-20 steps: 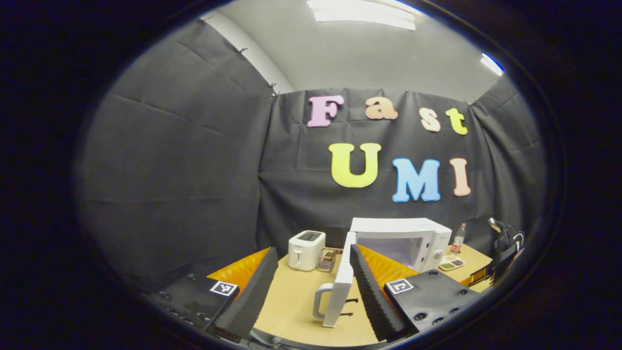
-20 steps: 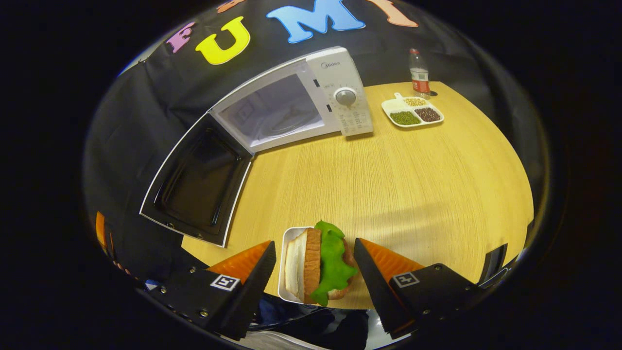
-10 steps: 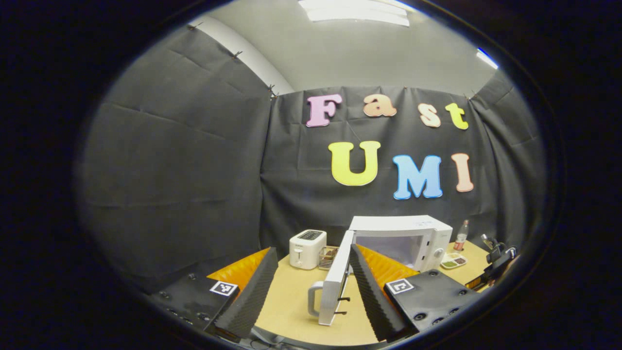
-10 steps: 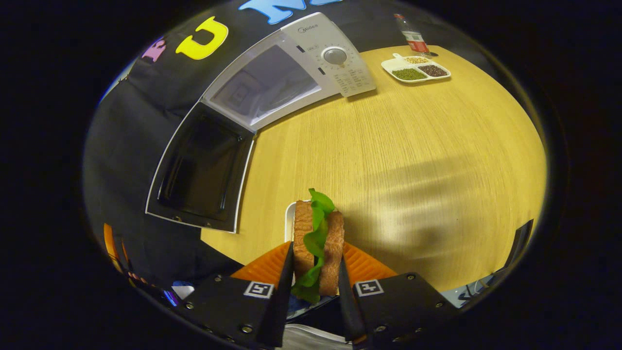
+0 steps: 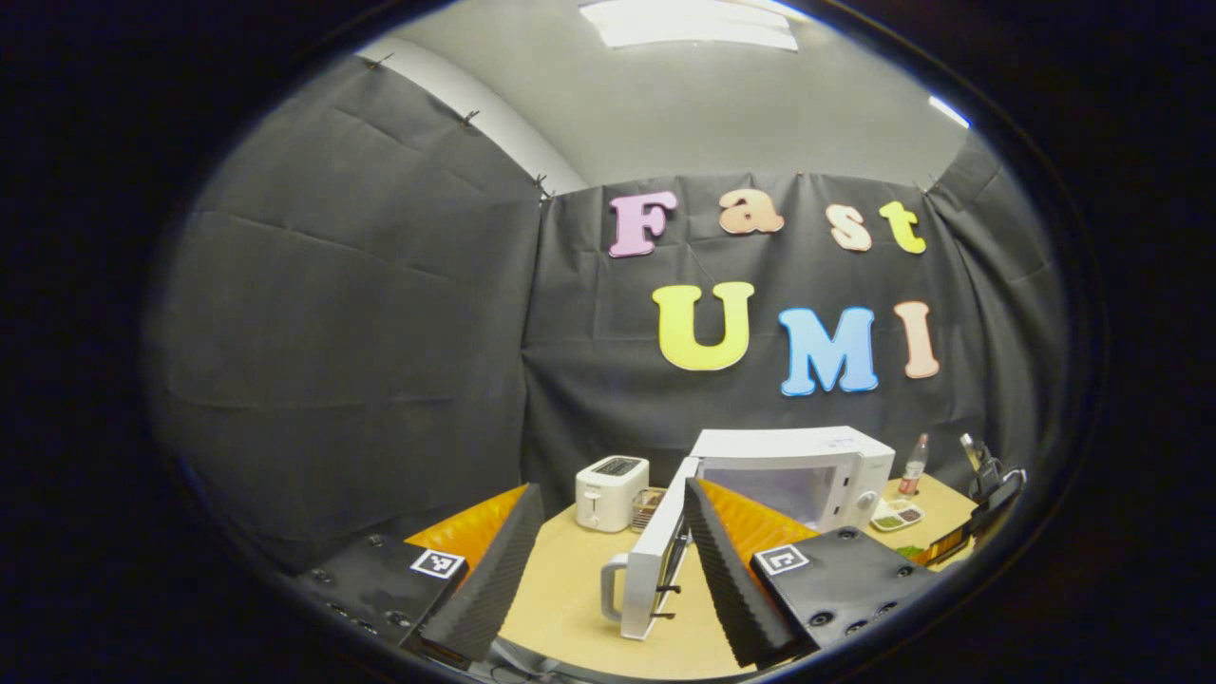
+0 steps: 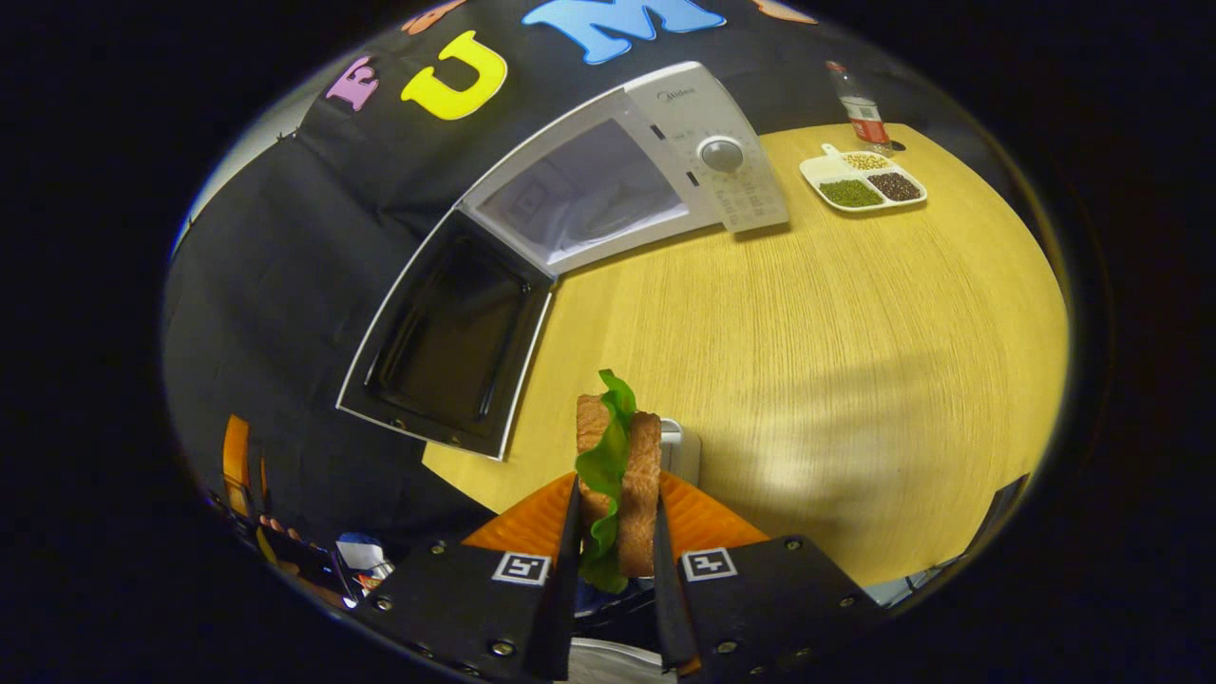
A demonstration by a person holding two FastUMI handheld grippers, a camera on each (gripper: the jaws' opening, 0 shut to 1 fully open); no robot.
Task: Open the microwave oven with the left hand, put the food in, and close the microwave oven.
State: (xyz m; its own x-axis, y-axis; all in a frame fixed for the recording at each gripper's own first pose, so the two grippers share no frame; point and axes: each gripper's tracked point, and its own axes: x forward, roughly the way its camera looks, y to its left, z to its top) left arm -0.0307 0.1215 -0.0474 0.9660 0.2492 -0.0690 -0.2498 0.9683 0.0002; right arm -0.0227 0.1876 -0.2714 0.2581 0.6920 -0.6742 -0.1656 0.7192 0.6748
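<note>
Right, I see the light wooden desk (image 6: pixel 855 313) carrying the white boxy microwave oven (image 6: pixel 665 161), its door (image 6: pixel 456 351) swung open. My left tongs (image 5: pixel 608 560) gape unloaded; my right tongs (image 6: pixel 613 570) clench the lettuce-and-bread sandwich (image 6: pixel 617 465) above the desk's near edge.

One microwave oven (image 6: pixel 655 161) with door open, one sandwich (image 6: pixel 617 465), one small white tray (image 6: pixel 682 448), one toaster (image 5: pixel 611 491), one bottle (image 6: pixel 860 106), one three-compartment dish (image 6: pixel 863 182), one wire basket (image 5: pixel 649 508), one wooden table (image 6: pixel 855 361), two grippers (image 5: pixel 608 560) (image 6: pixel 613 579).

"Midea" on the microwave (image 6: pixel 665 142)
</note>
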